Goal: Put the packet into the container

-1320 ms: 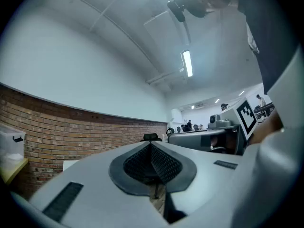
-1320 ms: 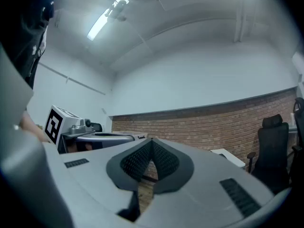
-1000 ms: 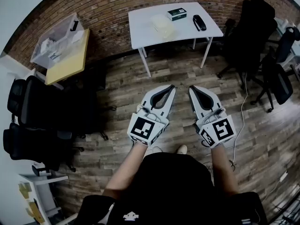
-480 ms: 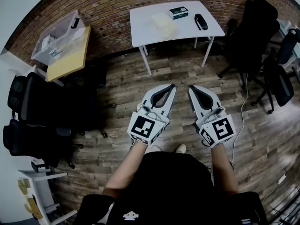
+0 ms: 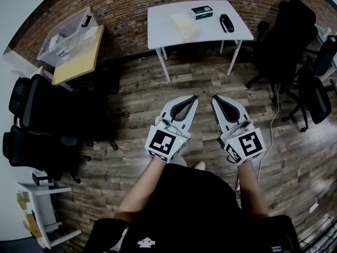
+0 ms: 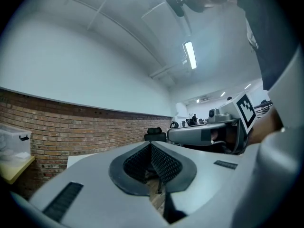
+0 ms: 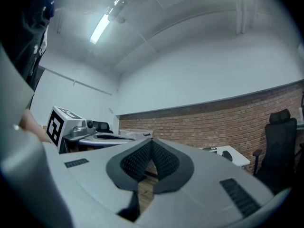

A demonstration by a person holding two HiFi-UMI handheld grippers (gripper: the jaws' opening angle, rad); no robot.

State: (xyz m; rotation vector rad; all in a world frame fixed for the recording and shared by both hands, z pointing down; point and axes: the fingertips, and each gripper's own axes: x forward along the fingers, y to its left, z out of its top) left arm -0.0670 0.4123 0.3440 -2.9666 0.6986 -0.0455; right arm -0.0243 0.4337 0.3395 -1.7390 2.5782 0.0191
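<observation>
Wooden floorboards (image 5: 137, 96) lie under both grippers, which the person holds side by side and level in front of the body, well short of any table. The left gripper (image 5: 194, 97) has its ribbed pads pressed together with nothing between them, and its own view shows the same. The right gripper (image 5: 215, 97) is likewise closed on nothing.

The pale packet (image 5: 184, 25) lies on the white table (image 5: 163, 30) by the brick wall (image 5: 131, 4), left of the table's middle and nearer its front edge. A dark box (image 5: 201, 12) sits near the far edge, and a black object (image 5: 226, 23) lies towards the right edge.

The clear container (image 5: 63, 38) stands on a yellow-topped table (image 5: 79, 62), at the end nearest the wall, well apart from the packet. Black office chairs (image 5: 37, 115) stand along the left side.
</observation>
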